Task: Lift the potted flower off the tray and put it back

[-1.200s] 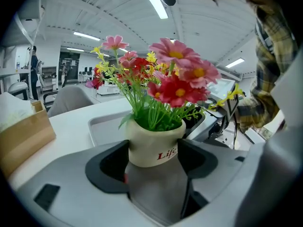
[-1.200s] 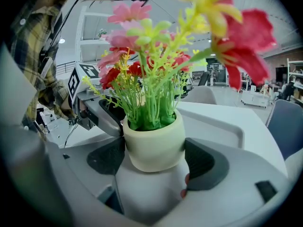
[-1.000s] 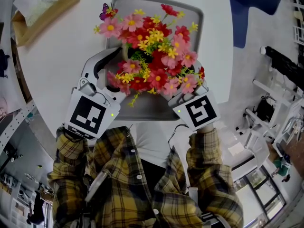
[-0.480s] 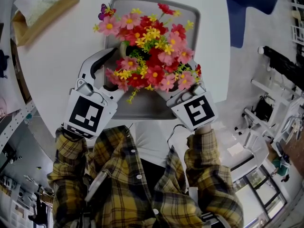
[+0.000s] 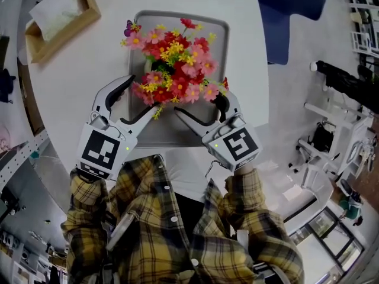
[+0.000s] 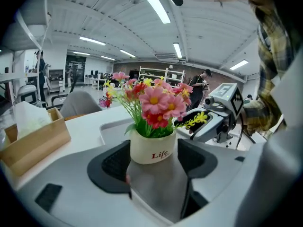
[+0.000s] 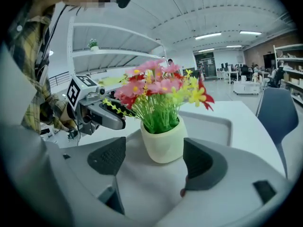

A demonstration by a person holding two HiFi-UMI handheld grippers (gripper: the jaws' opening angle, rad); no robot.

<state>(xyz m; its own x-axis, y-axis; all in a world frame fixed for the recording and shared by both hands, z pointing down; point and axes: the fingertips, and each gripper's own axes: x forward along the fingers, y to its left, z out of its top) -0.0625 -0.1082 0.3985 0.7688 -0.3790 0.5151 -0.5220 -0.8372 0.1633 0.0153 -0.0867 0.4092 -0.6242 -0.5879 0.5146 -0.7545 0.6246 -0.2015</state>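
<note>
White round table (image 5: 77, 78): grey tray (image 5: 214, 34) near front edge, wooden tissue box (image 5: 59, 13) far left.

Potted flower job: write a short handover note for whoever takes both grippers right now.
Left gripper: open, jaws either side of the pot, gaps on both sides.
Right gripper: open, the same from the opposite side.
Potted flower: upright on the grey tray, nothing holding it.
Done: cannot tell here whether the lift has happened.
Left: if not, close on the pot, lift, set it back; otherwise just back both grippers out.
</note>
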